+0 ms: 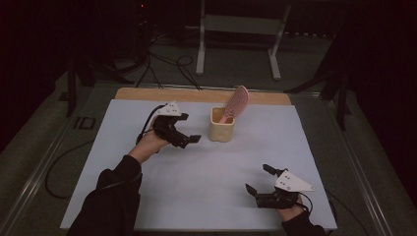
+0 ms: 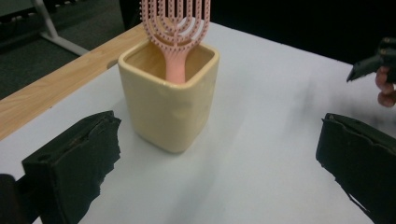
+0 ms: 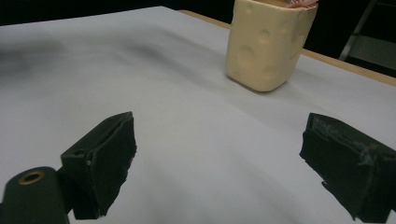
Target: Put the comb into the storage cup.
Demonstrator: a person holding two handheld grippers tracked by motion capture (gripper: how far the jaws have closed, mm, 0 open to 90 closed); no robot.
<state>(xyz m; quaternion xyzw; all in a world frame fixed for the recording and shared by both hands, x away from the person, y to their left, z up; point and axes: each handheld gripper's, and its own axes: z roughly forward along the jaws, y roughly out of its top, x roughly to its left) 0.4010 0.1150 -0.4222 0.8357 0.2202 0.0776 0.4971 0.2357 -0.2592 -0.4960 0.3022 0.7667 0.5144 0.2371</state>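
Note:
A cream square cup (image 1: 221, 126) stands on the white sheet toward the back middle, and a pink hairbrush (image 1: 236, 102) stands in it handle down, head leaning right. My left gripper (image 1: 190, 140) is just left of the cup, open and holding nothing. In the left gripper view the cup (image 2: 168, 103) and brush (image 2: 175, 29) sit close ahead, between and beyond the wide-apart jaws of the left gripper (image 2: 219, 140). My right gripper (image 1: 259, 179) rests near the front right, open and holding nothing. From the right gripper (image 3: 219, 140) the cup (image 3: 264, 45) is farther off, upper right.
The white sheet (image 1: 206, 177) covers most of the table, with a wooden strip (image 1: 147, 94) bare along the back edge. A metal stand (image 1: 236, 29) and cables (image 1: 162, 64) lie on the floor behind. The other hand's gripper (image 2: 373, 63) shows at the right edge.

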